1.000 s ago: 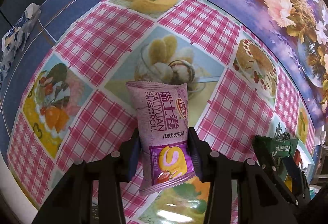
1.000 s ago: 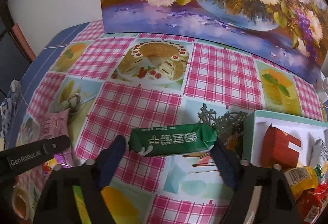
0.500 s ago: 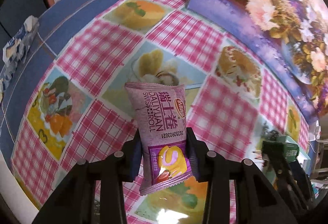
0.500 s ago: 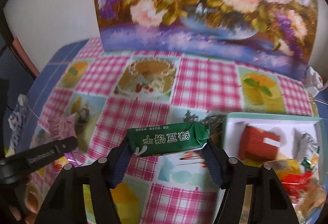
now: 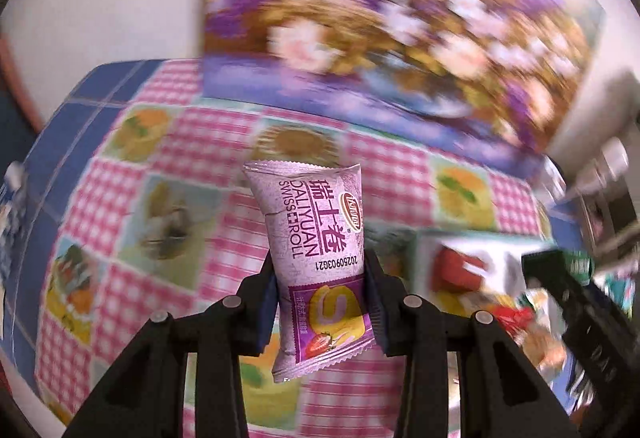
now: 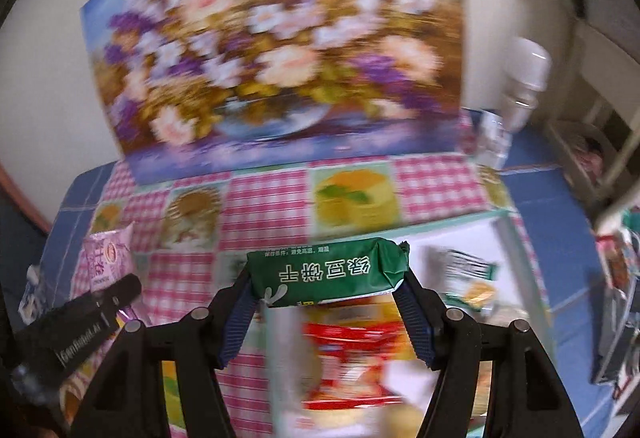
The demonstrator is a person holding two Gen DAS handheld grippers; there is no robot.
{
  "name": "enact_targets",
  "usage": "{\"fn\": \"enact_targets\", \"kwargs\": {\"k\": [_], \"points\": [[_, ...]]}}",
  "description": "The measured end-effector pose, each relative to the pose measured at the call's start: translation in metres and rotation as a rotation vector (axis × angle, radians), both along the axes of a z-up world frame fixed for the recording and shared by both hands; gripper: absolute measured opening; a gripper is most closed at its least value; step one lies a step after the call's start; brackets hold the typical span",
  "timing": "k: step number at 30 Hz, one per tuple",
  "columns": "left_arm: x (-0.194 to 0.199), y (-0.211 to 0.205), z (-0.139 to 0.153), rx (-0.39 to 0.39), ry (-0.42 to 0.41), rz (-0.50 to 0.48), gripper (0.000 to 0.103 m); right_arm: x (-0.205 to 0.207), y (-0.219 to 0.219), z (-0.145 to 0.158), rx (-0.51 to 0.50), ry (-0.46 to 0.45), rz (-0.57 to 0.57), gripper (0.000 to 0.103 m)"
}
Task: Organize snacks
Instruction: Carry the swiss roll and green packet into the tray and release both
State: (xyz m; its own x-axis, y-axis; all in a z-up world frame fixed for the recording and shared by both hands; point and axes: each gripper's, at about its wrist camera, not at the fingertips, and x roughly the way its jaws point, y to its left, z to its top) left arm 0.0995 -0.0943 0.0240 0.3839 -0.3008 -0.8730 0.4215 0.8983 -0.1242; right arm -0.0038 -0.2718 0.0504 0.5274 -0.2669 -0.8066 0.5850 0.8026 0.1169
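My left gripper is shut on a purple Swiss roll packet, held upright above the checked tablecloth. My right gripper is shut on a green snack packet, gripped by its two ends and held crosswise above the white snack tray. The tray lies at the right in the left wrist view, with red and yellow packets in it, all blurred. In the right wrist view the purple packet and the left gripper's finger show at the lower left.
A large flower painting stands against the wall behind the table. A white bottle and a small wrapped item sit at the back right. Blue cloth borders the table on the left, with a white-blue wrapper at its edge.
Both grippers closed on their packets, lifted them off the tablecloth and swung right toward the tray. The views have tilted up, so the painting and wall fill more of each frame.
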Motion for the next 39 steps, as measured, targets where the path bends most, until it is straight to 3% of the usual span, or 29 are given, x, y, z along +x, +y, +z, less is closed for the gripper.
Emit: {"fn": "enact_targets", "kwargs": {"k": [4, 11, 24, 28, 34, 36, 38, 39], "points": [[-0.020, -0.040, -0.017, 0.019, 0.028, -0.107, 0.041, -0.030, -0.033, -0.014, 0.030, 0.027, -0.085, 0.069], [-0.045, -0.082, -0.040, 0.055, 0.042, -0.199, 0.041, -0.068, -0.079, -0.045, 0.109, 0.065, -0.203, 0.069], [-0.063, -0.112, -0.058, 0.086, 0.063, -0.248, 0.043, -0.070, -0.088, -0.072, 0.195, 0.102, -0.195, 0.071], [-0.059, -0.107, -0.058, 0.087, 0.067, -0.230, 0.062, -0.068, -0.088, -0.075, 0.200, 0.112, -0.191, 0.071], [-0.050, -0.096, -0.053, 0.058, 0.085, -0.193, 0.063, -0.068, -0.088, -0.079, 0.206, 0.122, -0.190, 0.074], [-0.046, -0.092, -0.051, 0.047, 0.092, -0.177, 0.068, -0.068, -0.088, -0.078, 0.203, 0.113, -0.189, 0.079], [-0.043, -0.087, -0.049, 0.033, 0.096, -0.157, 0.083, -0.068, -0.088, -0.076, 0.190, 0.103, -0.192, 0.088], [-0.041, -0.085, -0.049, 0.028, 0.097, -0.147, 0.083, -0.068, -0.088, -0.075, 0.184, 0.102, -0.192, 0.091]]}}
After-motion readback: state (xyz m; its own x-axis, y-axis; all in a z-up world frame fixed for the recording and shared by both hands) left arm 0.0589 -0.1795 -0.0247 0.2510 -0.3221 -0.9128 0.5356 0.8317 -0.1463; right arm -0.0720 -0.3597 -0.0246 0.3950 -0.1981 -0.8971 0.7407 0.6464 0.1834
